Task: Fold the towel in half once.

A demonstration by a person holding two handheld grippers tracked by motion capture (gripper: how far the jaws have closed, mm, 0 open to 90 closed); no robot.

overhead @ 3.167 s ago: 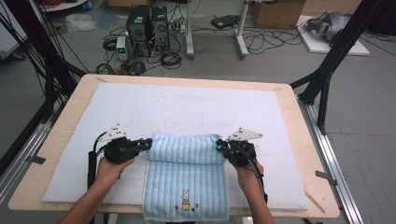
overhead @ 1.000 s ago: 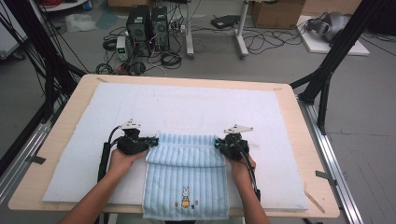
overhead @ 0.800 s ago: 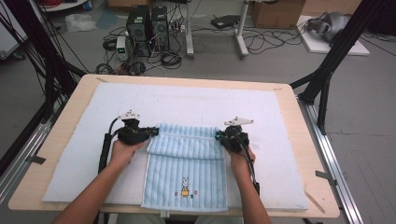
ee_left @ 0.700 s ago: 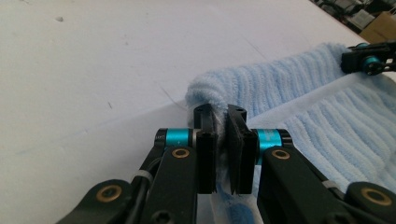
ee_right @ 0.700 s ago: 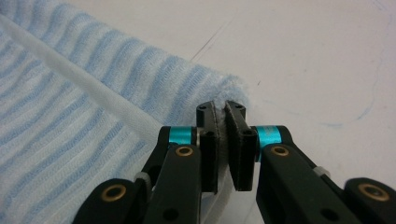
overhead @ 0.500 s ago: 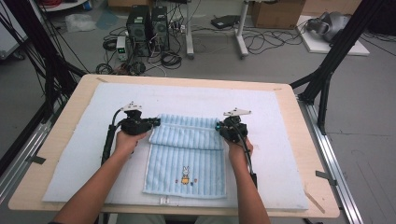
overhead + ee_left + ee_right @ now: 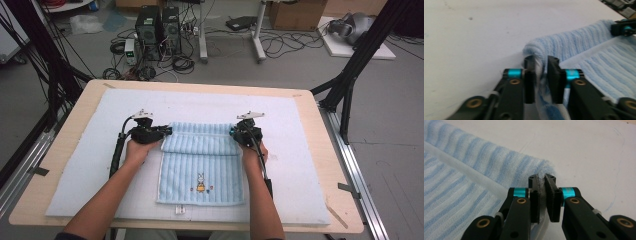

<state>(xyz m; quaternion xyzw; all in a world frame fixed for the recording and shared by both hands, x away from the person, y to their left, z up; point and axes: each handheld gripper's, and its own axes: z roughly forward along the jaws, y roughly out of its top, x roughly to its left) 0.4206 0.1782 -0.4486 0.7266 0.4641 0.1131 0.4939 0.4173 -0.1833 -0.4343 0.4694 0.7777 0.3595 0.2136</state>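
A light blue striped towel (image 7: 200,165) with a small rabbit motif lies on the white mat (image 7: 300,165), its far part folded back toward me. My left gripper (image 7: 167,131) is at the fold's left corner. In the left gripper view its jaws have just been opening, and the towel's edge (image 7: 586,50) sits loosely between the pads of that gripper (image 7: 540,62). My right gripper (image 7: 232,132) is at the fold's right corner. Its jaws (image 7: 541,178) have just begun opening, with the towel's edge (image 7: 474,170) still pinched in the narrow gap.
The mat covers a wooden table (image 7: 340,200) with bare mat beyond the towel. A black frame post (image 7: 350,85) stands at the table's right far corner. Computer cases (image 7: 157,25) and cables lie on the floor behind.
Both hands carried the towel's folded edge away from me, spreading the towel further and uncovering the rabbit motif. The left jaws now stand apart around the edge.
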